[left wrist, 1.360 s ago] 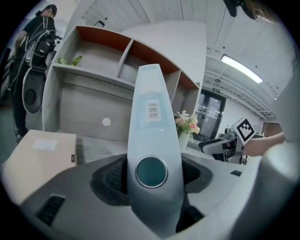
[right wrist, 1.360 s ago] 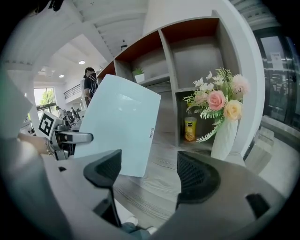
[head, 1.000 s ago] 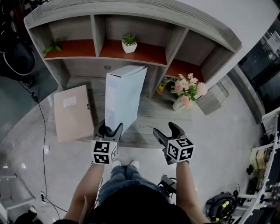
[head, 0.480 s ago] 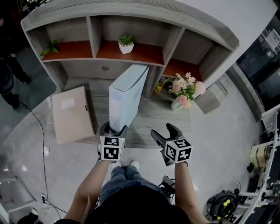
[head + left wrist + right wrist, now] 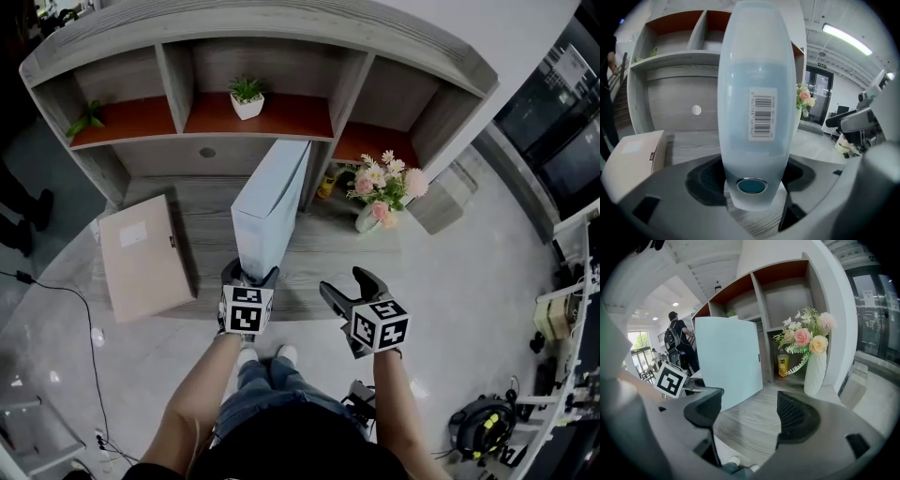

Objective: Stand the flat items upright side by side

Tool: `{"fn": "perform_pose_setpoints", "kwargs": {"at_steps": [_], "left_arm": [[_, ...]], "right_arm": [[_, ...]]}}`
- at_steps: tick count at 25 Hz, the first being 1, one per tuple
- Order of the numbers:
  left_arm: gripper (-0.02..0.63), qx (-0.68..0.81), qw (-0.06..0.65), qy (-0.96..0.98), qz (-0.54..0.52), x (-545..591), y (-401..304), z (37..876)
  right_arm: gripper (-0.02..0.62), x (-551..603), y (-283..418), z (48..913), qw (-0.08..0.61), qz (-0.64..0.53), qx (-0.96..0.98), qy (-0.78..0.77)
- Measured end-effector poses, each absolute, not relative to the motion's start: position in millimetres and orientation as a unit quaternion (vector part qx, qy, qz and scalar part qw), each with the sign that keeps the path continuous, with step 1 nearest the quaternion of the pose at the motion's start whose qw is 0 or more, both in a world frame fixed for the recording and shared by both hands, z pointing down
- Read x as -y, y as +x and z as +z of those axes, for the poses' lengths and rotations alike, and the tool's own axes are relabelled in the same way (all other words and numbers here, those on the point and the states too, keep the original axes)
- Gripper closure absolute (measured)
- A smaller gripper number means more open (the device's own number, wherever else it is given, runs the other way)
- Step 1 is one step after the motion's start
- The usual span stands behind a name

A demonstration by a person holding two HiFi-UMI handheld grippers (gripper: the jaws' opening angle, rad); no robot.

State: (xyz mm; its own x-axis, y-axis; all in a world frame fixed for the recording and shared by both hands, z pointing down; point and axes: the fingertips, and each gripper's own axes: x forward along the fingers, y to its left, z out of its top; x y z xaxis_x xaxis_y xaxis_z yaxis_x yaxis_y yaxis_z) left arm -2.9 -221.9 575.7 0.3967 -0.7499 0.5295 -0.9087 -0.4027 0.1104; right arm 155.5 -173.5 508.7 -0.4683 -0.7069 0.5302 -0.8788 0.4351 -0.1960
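The pale blue file box stands upright near the middle of the worktop's front edge. Its long side runs back toward the shelf and its spine faces the person. The left gripper points slightly downward at the base of that spine. Its jaws have just been opening and sit loose on either side of the spine. The right gripper hovers beside it at the front edge, jaws apart and empty. A barcode label is on the spine; its digits are unreadable.
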Motion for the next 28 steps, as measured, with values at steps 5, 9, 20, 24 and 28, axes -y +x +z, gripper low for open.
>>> {"fn": "perform_pose_setpoints", "kwargs": {"at_steps": [5, 9, 20, 24, 28], "left_arm": [[0.278, 0.508, 0.183, 0.812, 0.223, 234.4, 11.9, 581.9], [0.278, 0.523, 0.198, 0.796, 0.233, 241.8, 20.0, 589.4], [0.275, 0.553, 0.224, 0.766, 0.239, 273.5, 41.0, 602.4], [0.275, 0.558, 0.224, 0.761, 0.243, 286.1, 48.4, 604.4], [0.275, 0.561, 0.222, 0.757, 0.252, 297.8, 54.6, 606.4]], "right_arm": [[0.21, 174.0, 159.1, 508.9, 0.191, 0.228, 0.823, 0.483], [0.21, 174.6, 163.9, 508.2, 0.194, 0.224, 0.819, 0.491], [0.21, 180.1, 170.0, 505.8, 0.205, 0.209, 0.814, 0.501], [0.21, 177.7, 171.3, 509.1, 0.208, 0.212, 0.814, 0.498], [0.21, 174.6, 178.4, 512.9, 0.209, 0.22, 0.81, 0.503]]}}
